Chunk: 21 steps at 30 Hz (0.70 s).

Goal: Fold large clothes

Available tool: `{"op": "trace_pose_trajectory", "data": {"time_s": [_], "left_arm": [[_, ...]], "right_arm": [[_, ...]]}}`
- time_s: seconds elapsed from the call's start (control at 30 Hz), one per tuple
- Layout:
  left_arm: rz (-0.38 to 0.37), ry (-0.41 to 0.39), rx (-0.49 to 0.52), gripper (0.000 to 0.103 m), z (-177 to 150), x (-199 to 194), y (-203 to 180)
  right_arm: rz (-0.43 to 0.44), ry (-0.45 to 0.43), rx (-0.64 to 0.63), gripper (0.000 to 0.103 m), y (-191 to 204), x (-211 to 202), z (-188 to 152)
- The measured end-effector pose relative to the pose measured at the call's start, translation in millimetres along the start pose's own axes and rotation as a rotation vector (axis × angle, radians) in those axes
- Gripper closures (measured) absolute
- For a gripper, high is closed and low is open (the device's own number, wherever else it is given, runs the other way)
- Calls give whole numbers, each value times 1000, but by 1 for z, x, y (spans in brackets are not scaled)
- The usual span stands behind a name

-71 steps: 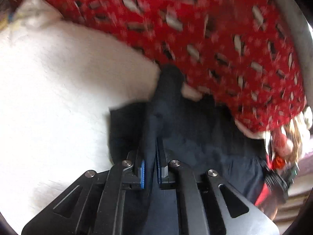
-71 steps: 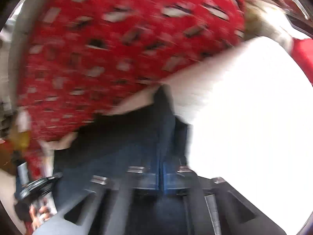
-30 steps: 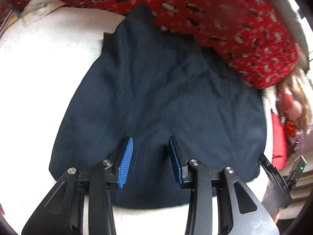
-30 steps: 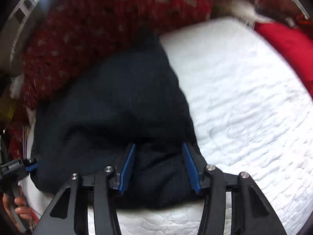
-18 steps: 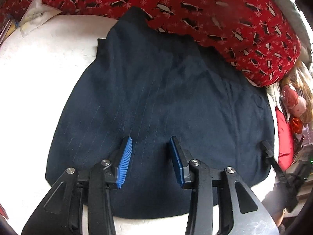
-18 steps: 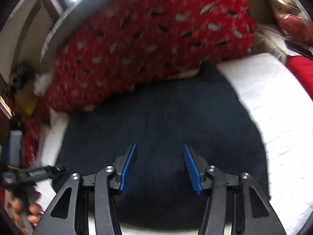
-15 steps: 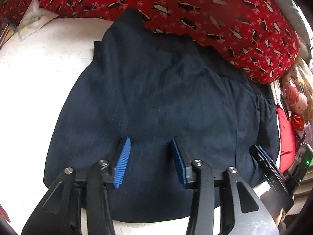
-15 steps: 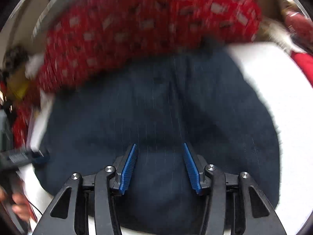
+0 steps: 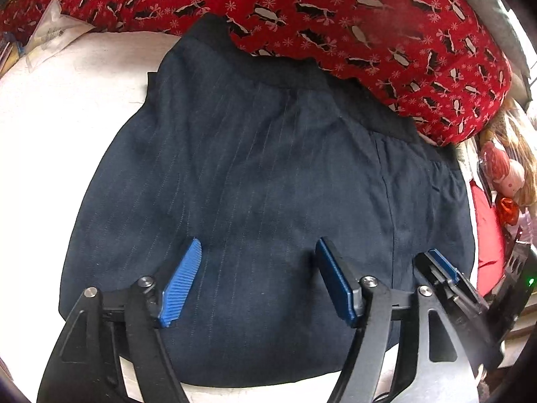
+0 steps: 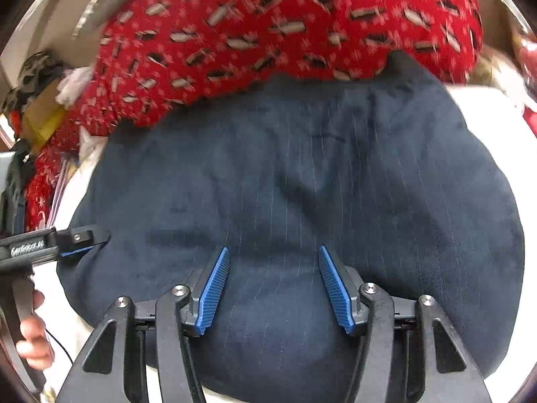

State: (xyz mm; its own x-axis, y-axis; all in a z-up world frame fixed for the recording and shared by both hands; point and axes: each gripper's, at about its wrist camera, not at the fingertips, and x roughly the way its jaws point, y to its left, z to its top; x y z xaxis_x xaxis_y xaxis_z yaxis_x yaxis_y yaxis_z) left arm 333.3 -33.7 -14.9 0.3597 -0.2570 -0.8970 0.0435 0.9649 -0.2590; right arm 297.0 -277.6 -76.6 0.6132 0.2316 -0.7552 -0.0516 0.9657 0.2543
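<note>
Navy pinstriped garment (image 9: 255, 174) lies spread flat on the white quilted bed (image 9: 60, 107), its near hem toward both cameras and its dark waistband (image 9: 285, 77) at the far edge, tucked against the red penguin-print pillow (image 9: 352, 16).

Nearest the hem, the left tongs (image 9: 258, 268) hover over the cloth with jaws spread wide and nothing between them. The right tongs (image 10: 273, 275) are likewise released above the hem, a little to one side; in the left view they show at the garment's right corner (image 9: 439, 265), and whether they touch the fabric I cannot tell.

The cloth looks like a light, soft woven: it drapes with shallow ripples and should bend wherever it is lifted, and probably slide easily over the quilt. It has no stiffness to hold a shape, so a one-point lift would likely let it sag and bunch. Better holds seem to be the two hem corners, pinched through all layers, or the thicker waistband beyond them, close under the pillow.

Past the pillow, a doll (image 9: 503, 174) and clutter sit at the bed's far right side.
</note>
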Motion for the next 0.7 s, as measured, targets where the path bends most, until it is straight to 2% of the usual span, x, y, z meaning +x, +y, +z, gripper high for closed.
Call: {"op": "trace_pose_trajectory", "data": {"time_s": [0.07, 0.13, 0.17, 0.2, 0.27, 0.33, 0.37, 0.4, 0.43, 0.47, 0.53, 0.57, 0.63, 0.7], "left_arm": [[-16, -23, 3, 33, 4, -9, 0], [-15, -67, 1, 33, 11, -20, 2], [5, -88, -10, 31, 15, -23, 6], [18, -91, -20, 29, 18, -22, 9], [38, -56, -56, 29, 23, -9, 20], [40, 13, -76, 29, 23, 11, 29], [39, 35, -70, 29, 23, 18, 30], [46, 32, -57, 29, 23, 19, 29], [55, 28, -35, 29, 23, 16, 25], [54, 36, -18, 29, 25, 14, 22], [23, 52, -12, 29, 30, 9, 21], [-29, 39, -29, 29, 35, -1, 23], [-88, -16, -53, 29, 45, -21, 28], [-101, -69, -68, 29, 55, -37, 35]], "right_arm": [[3, -12, 25, 48, -5, -11, 8], [0, -119, 77, 46, -22, -32, 19], [-33, -171, 111, 45, -36, -43, 26], [-61, -188, 139, 44, -46, -47, 30], [-126, -188, 194, 44, -72, -47, 34], [-230, -111, 231, 41, -98, -30, 29], [-228, -75, 266, 37, -109, -21, 23], [-188, -75, 311, 36, -118, -19, 17], [-138, -120, 359, 36, -126, -24, 12], [-132, -117, 376, 37, -127, -28, 13], [-168, -126, 368, 39, -122, -37, 18], [-171, -166, 343, 39, -116, -45, 22], [-138, -224, 296, 39, -101, -56, 28], [-97, -259, 247, 38, -86, -62, 33]]}}
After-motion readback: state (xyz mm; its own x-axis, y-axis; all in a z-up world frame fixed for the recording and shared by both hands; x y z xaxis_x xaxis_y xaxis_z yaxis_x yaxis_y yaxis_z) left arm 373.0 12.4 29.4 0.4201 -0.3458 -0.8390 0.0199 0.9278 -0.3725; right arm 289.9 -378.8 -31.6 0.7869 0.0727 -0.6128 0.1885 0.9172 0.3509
